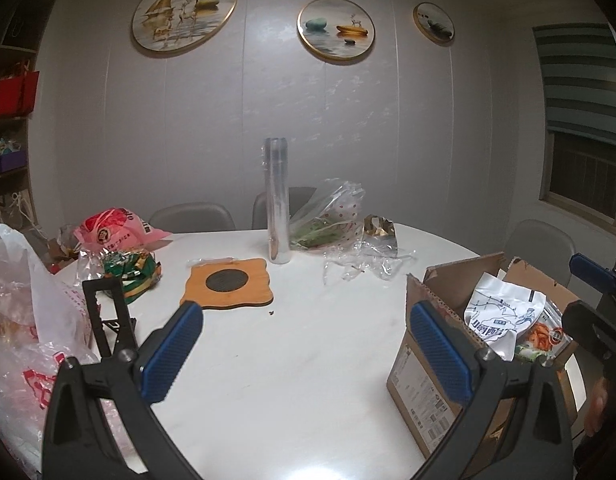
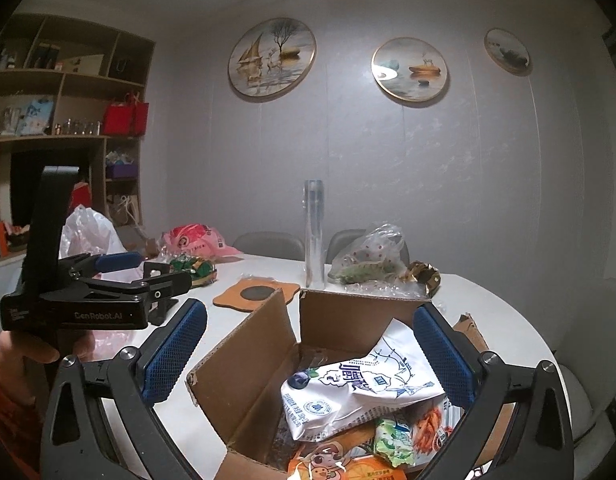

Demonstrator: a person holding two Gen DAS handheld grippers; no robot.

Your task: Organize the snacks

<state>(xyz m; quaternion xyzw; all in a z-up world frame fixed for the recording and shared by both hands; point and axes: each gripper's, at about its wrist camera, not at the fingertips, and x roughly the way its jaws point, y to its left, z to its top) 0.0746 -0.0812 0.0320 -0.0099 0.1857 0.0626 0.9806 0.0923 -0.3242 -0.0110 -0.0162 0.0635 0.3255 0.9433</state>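
An open cardboard box on the white table holds several snack packets, with a white and blue packet on top. The box also shows at the right of the left wrist view. My right gripper is open and empty above the box. My left gripper is open and empty over bare table left of the box; it shows in the right wrist view. A green candy bag and a pink bag lie at the far left.
A wooden trivet lies mid-table. A clear tube stands behind it, beside a clear bag of greens and gold wrapper. White plastic bags fill the left edge. Grey chairs surround the table.
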